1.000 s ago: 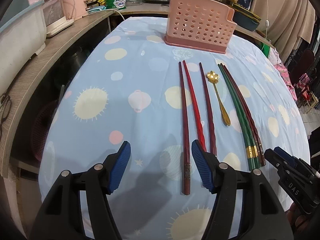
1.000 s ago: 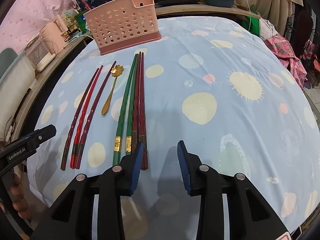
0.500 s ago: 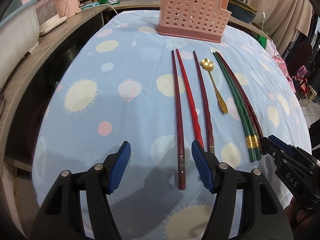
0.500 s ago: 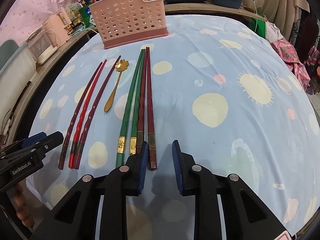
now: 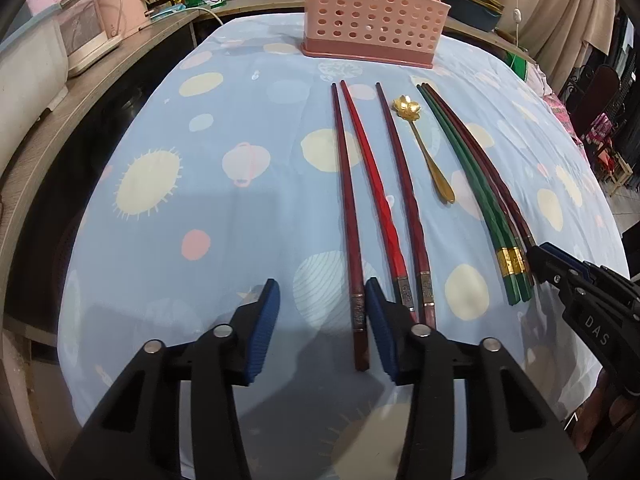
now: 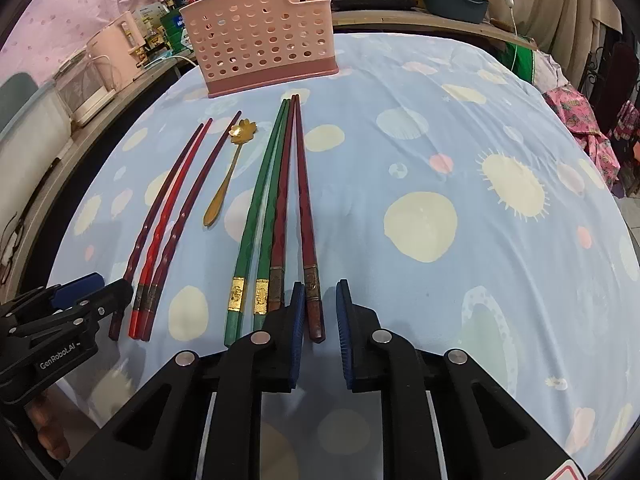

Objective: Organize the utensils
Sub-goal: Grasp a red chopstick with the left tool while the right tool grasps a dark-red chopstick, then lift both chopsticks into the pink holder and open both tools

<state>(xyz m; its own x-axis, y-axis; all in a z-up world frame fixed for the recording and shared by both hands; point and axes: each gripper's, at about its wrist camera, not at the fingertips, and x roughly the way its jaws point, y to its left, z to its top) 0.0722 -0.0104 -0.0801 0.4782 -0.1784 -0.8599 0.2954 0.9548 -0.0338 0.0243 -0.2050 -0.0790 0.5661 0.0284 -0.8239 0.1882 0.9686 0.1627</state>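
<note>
Tongs first: my left tongs (image 5: pixel 322 326) have just been closing and now straddle the butt of the leftmost dark red chopstick (image 5: pixel 347 216), which lies beside the right pad with plenty of gap on the other side, so nothing is gripped yet. My right tongs (image 6: pixel 318 322) have also just been closing, down to a narrow slot around the butt of the rightmost dark red chopstick (image 6: pixel 305 216); the pads look just clear of it, so I judge it unheld. To do this step well, I would centre each stick between its pads before squeezing, pinch at the metal-banded end, and keep the neighbouring sticks out of the bite, since the right tongs sit right against the next dark red stick and the two green chopsticks (image 6: pixel 256 216). Between the groups lie a bright red chopstick (image 5: pixel 374 196), another dark red one, and a gold spoon (image 5: pixel 424 148) with a flower bowl. All of it points toward the pink perforated holder (image 5: pixel 372 12) standing upright at the far end, well apart from the stick tips. The tabletop (image 5: pixel 208 200) wears a pale blue cloth with suns and dots; pink appliances line a wooden counter on the left, and pots and curtains sit behind.
</note>
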